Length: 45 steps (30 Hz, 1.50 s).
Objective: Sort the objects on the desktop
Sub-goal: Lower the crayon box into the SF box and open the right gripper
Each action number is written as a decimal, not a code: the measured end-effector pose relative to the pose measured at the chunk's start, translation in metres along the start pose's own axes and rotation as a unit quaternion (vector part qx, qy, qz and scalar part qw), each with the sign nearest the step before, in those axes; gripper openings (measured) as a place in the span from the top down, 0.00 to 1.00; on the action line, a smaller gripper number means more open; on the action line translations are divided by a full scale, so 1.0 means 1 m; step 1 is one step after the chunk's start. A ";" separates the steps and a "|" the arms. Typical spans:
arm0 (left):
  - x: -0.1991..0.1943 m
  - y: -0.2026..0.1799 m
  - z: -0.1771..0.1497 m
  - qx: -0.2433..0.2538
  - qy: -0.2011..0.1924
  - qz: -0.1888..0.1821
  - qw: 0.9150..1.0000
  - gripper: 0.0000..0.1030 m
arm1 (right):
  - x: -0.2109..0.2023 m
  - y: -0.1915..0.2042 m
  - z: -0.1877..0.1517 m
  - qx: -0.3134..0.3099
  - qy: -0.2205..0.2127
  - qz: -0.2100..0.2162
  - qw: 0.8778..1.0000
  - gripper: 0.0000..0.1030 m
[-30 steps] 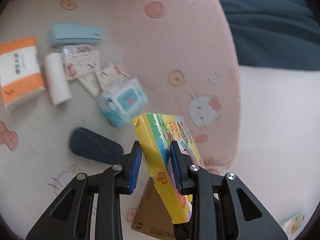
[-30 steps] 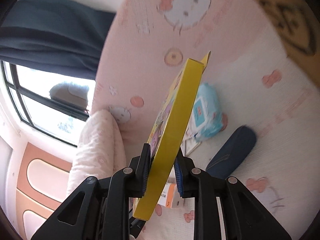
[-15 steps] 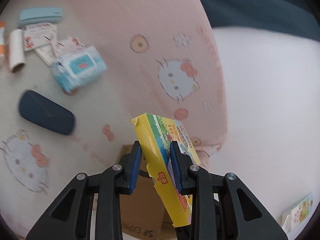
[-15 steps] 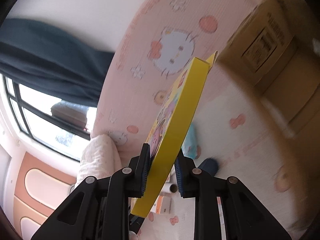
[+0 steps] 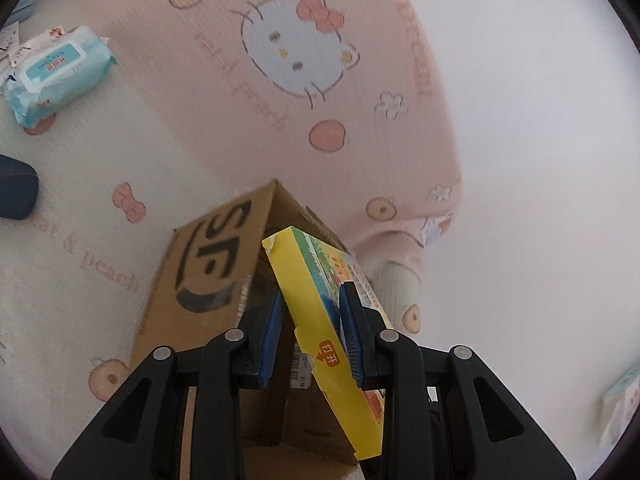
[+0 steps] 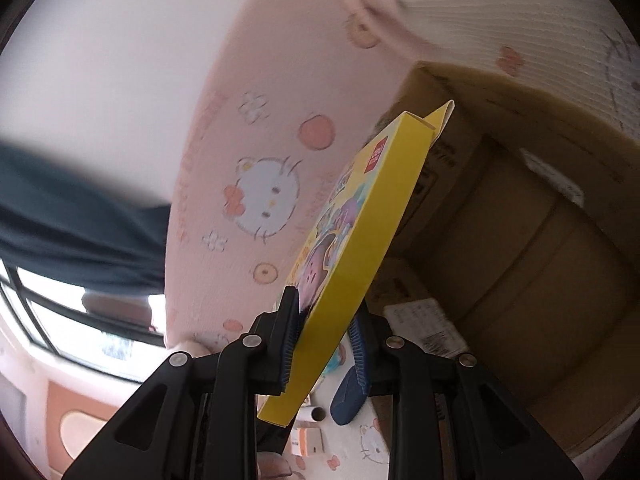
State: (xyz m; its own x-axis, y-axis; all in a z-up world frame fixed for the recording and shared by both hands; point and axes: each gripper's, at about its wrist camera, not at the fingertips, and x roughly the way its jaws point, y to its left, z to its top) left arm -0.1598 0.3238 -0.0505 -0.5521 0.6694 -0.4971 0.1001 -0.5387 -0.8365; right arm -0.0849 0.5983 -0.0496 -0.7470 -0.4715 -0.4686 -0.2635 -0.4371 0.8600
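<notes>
A flat yellow box [image 5: 320, 320] with cartoon pictures is held by both grippers at once. My left gripper [image 5: 312, 332] is shut on its lower part. My right gripper [image 6: 324, 336] is shut on the same yellow box [image 6: 360, 240], which stands tilted on edge. The box hangs right over an open brown cardboard carton [image 5: 208, 264] with black letters on its flap; the carton's inside [image 6: 520, 240] fills the right of the right wrist view.
A pink and white cat-print bedsheet [image 5: 300, 52] covers the surface. A blue wet-wipes pack [image 5: 52, 72] and a dark blue case [image 5: 16, 196] lie at the left. The dark blue case [image 6: 348, 396] and small packets [image 6: 308, 440] show low down. A window [image 6: 80, 320] is at the left.
Both grippers carried the yellow box away from the pile of items and over to the cardboard carton, which now lies directly below and much closer.
</notes>
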 end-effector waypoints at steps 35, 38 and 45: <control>0.089 -0.017 0.015 0.083 0.102 0.124 0.984 0.59 | 0.029 -0.043 0.027 0.066 0.008 -0.034 0.997 0.78; 0.079 -0.020 0.017 0.076 0.106 0.124 0.984 0.59 | 0.026 -0.046 0.027 0.074 0.004 -0.028 0.997 0.79; 0.058 -0.041 0.026 0.118 0.095 0.126 0.980 0.44 | 0.044 -0.057 0.024 0.081 0.001 -0.062 0.995 0.82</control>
State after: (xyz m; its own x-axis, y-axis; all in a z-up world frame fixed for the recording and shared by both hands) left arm -0.2172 0.3714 -0.0396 -0.3677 0.5715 -0.7336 0.0073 -0.7871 -0.6168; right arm -0.1178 0.6211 -0.1142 -0.7020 -0.4228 -0.5731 -0.4482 -0.3631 0.8169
